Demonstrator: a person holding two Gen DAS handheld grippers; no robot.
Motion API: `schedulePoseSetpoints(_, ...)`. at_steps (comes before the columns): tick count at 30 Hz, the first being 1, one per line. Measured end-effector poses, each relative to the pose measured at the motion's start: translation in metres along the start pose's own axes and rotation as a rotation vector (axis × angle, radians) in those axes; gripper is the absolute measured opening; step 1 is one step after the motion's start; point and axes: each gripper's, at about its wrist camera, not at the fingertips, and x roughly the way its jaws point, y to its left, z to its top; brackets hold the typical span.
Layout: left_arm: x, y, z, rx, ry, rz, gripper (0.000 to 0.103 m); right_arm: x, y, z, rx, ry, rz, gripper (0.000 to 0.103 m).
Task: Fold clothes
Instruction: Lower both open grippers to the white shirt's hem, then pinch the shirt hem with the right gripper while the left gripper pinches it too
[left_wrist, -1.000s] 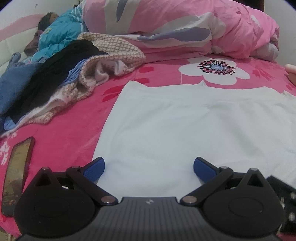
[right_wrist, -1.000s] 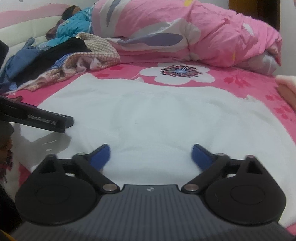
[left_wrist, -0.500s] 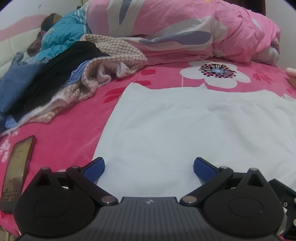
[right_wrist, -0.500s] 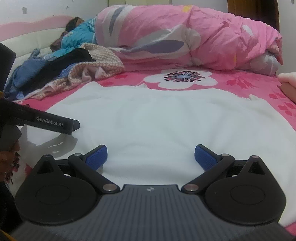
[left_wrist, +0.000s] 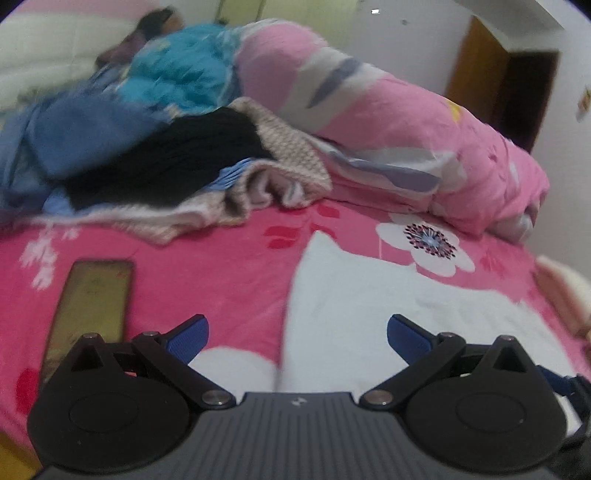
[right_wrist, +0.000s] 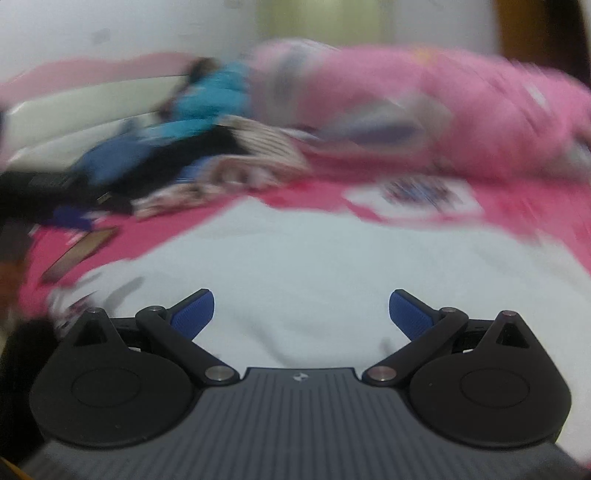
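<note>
Garment: white cloth (right_wrist: 314, 266) spread flat on pink bedsheet (left_wrist: 221, 266), near the front edge of the bed.
Handling: judged soft, light, limp; likely to sag and slide, so best pinched at a corner or hem, probably the near left edge (left_wrist: 291, 332).
Axis: longer side seems to run left to right across both views; far left corner points toward clothes pile (left_wrist: 166, 166).
Left gripper (left_wrist: 295, 334): jaws wide apart, holding nothing, astride the cloth's left edge.
Right gripper (right_wrist: 301, 310): jaws wide apart, empty, above the cloth's middle.
Nearby: phone (left_wrist: 92, 302) left of the cloth, apart.
</note>
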Motion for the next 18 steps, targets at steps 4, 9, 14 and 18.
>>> schedulePoseSetpoints(4,-0.010,0.025,0.003,-0.061,-0.029,0.016,0.103,0.010,0.062,0.004,-0.235,-0.023,0.094,0.094)
schedulePoseSetpoints(9,-0.013,0.047,0.002,-0.121,-0.059,0.009,0.103,0.039,0.122,0.001,-0.405,0.040,0.146,0.059)
schedulePoseSetpoints(14,-0.009,0.062,0.001,-0.157,-0.075,-0.015,0.103,0.057,0.156,-0.011,-0.607,0.083,0.141,0.046)
schedulePoseSetpoints(18,0.001,0.070,0.000,-0.191,-0.060,-0.070,0.101,0.065,0.162,-0.008,-0.622,0.100,0.126,0.028)
